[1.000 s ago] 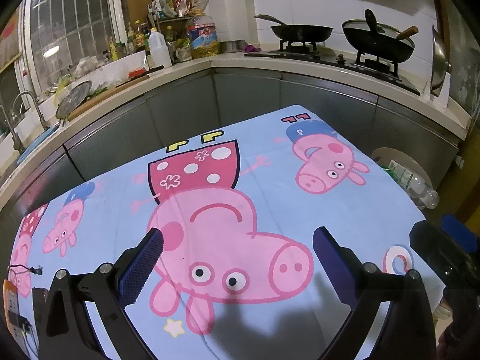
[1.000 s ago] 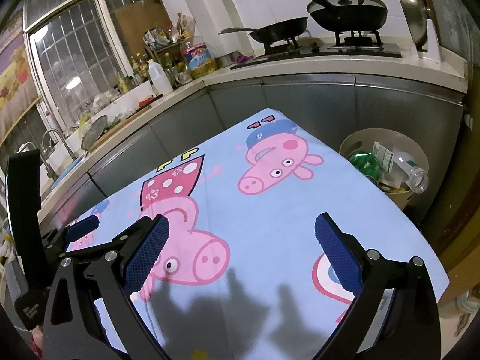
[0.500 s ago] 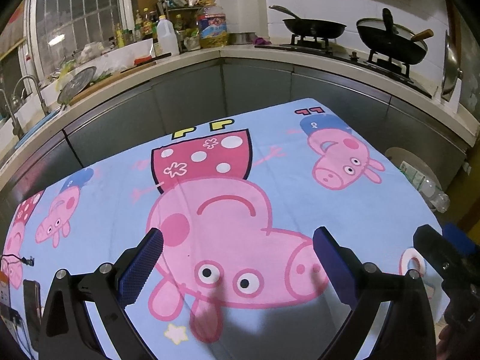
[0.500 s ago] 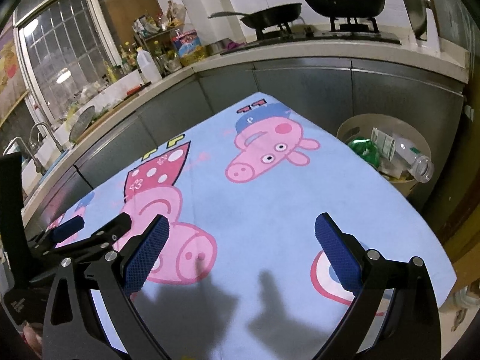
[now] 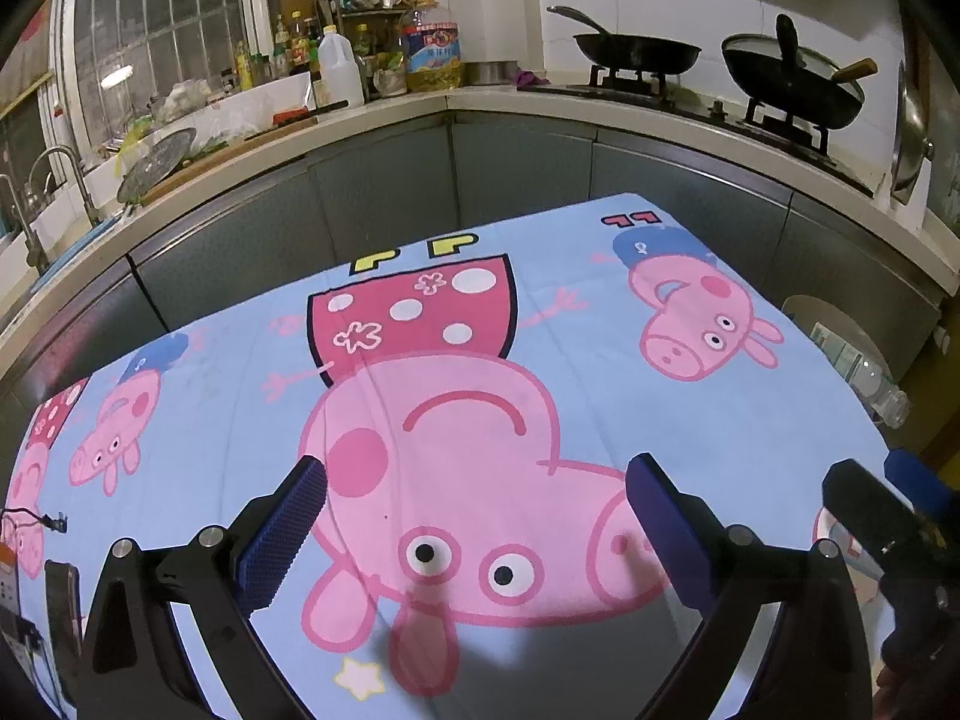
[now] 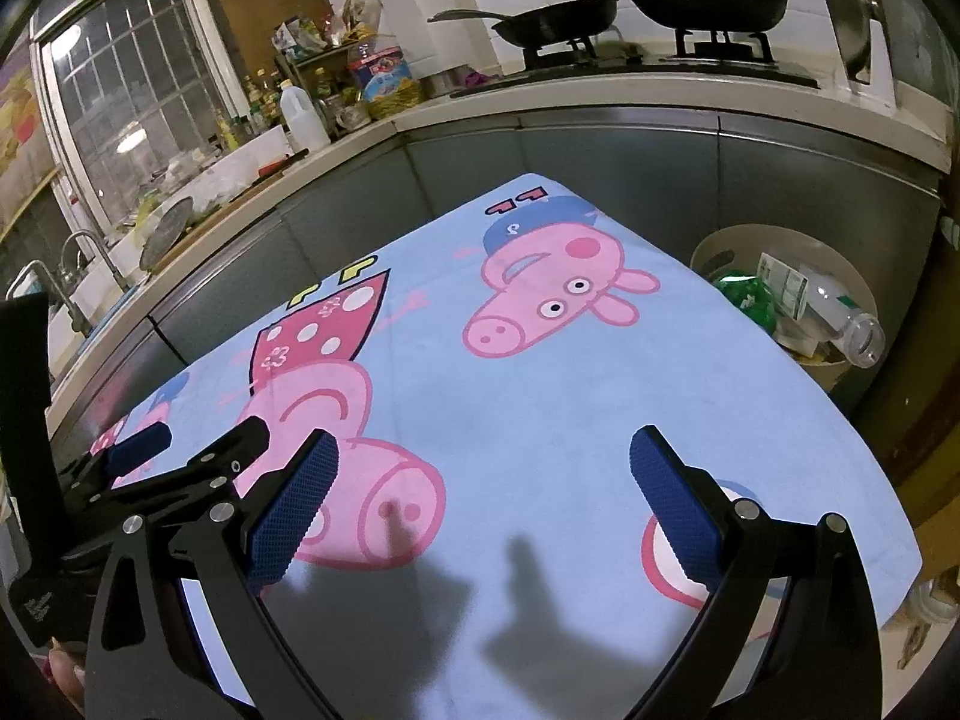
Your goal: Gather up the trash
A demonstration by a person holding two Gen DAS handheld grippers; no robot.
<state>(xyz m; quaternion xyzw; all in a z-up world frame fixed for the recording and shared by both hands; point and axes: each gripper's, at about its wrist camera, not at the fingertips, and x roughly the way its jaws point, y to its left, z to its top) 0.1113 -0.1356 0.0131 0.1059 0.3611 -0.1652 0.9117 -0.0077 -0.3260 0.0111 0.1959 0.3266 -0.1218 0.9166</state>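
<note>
A beige trash bin stands on the floor off the table's right edge. It holds a clear plastic bottle, a green wrapper and other trash. It also shows in the left wrist view. My left gripper is open and empty above the blue cartoon-pig tablecloth. My right gripper is open and empty above the same cloth. I see no loose trash on the cloth.
A kitchen counter wraps the far side, with bottles, a sink and faucet at left and two black pans on a stove at right. A phone and cable lie at the table's left edge.
Both grippers have risen and tilted a little, so the counter and bin sit slightly lower in view. Both stay open and empty.
</note>
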